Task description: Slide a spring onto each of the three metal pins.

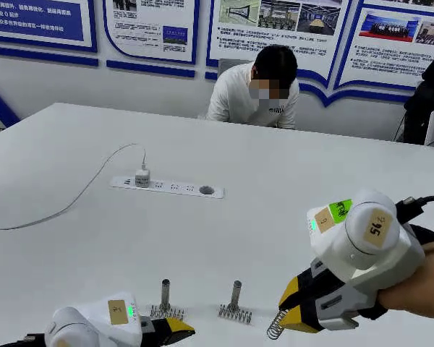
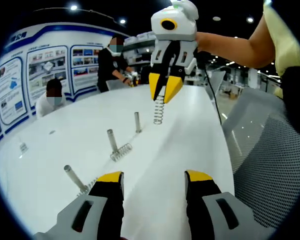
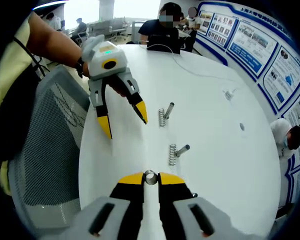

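Head view: the right tool (image 1: pixel 286 312) is clenched on a spring (image 1: pixel 275 325) that dangles just off the tabletop (image 1: pixel 94 238), right of one pin (image 1: pixel 235 293) and another pin (image 1: pixel 165 293), with coils (image 1: pixel 235 313) lying at their feet.

Left gripper view: the left tool (image 2: pixel 153 182) is released and empty. A third pin (image 2: pixel 137 121) stands bare near the hanging spring.

Right gripper view: the spring sits end-on between the jaws.

Looks like the carry-over step. Next, line the spring's bore over a pin top and lower it.

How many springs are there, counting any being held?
3. The first spring hangs from the right gripper; the second spring lies by the middle pin; the third spring lies by the near pin.
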